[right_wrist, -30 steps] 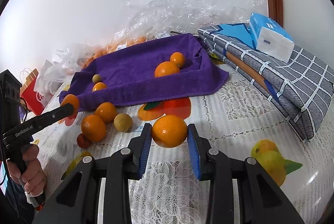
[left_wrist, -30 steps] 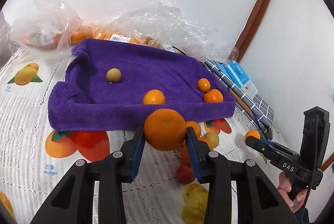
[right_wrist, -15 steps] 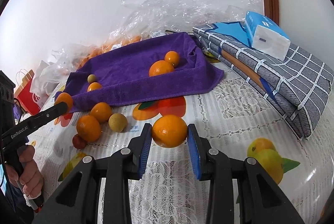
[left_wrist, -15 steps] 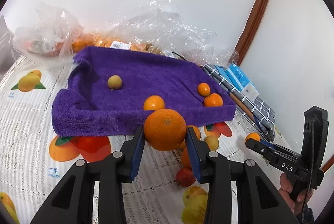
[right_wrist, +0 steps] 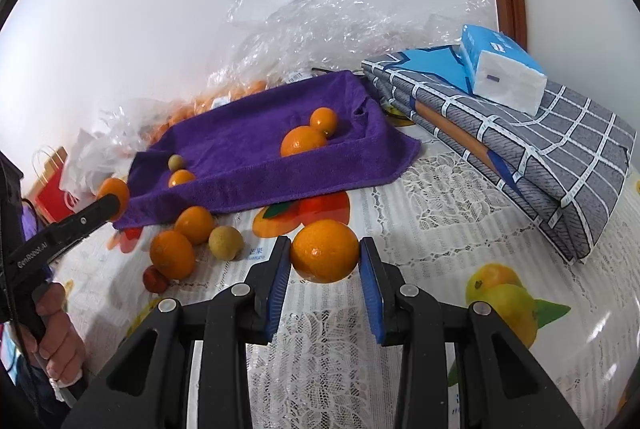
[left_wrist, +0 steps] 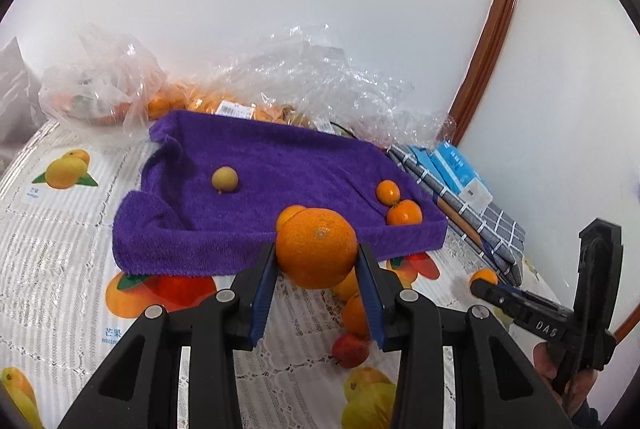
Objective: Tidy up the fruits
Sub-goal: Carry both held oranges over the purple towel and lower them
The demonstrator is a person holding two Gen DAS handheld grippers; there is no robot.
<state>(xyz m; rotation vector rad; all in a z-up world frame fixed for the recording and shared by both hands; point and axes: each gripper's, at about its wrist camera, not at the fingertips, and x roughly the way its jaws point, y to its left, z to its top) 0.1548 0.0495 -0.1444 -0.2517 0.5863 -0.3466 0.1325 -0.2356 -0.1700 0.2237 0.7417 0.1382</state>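
My left gripper (left_wrist: 317, 257) is shut on a large orange (left_wrist: 316, 247), held above the tablecloth at the near rim of the purple towel-lined tray (left_wrist: 180, 245). Inside the tray lie a pale longan (left_wrist: 225, 179), two small oranges (left_wrist: 404, 212) at the right and one more half hidden behind my held orange. My right gripper (right_wrist: 325, 253) is shut on another orange (right_wrist: 324, 251), off the cloth in front of the tray (right_wrist: 304, 177). Loose fruit on the cloth: two oranges (right_wrist: 173, 254), a longan (right_wrist: 226, 243), a small red fruit (right_wrist: 155, 279).
Crumpled clear plastic bags with oranges (left_wrist: 224, 105) lie behind the tray by the wall. A folded grey checked cloth (right_wrist: 540, 149) with a blue tissue pack (right_wrist: 502, 73) sits right of the tray. A red paper bag (right_wrist: 50, 189) stands at far left. A hand (right_wrist: 60, 341) grips the left tool.
My left gripper with its orange has crept toward the tray, now overlapping its near rim. The right gripper and its orange have stayed put.
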